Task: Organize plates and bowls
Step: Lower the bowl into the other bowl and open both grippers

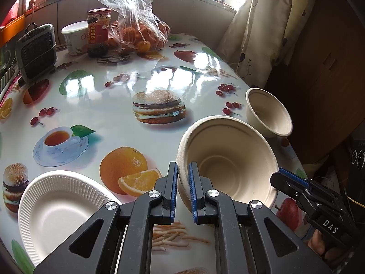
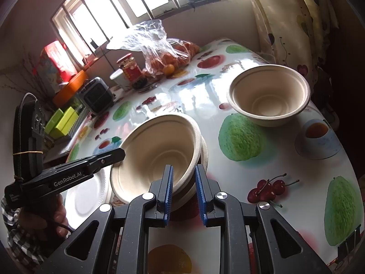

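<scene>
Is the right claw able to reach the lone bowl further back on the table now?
Probably yes: the lone bowl stands apart with bare table before it, and the right claw looks open around the nearer bowls' rim.

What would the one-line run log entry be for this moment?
left claw: shut on tilted bowl rim | right claw: open around opposite rim | second bowl: upright, apart | plate: on table

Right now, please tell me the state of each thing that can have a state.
Left hand-held gripper: shut on the near bowl's rim.
Right hand-held gripper: open around the same rim.
Near bowl: tilted, nested in a second bowl.
Far bowl: upright, empty.
Paper plate: flat, empty.
Jar: lid on.
Plastic bag: holds oranges.
</scene>
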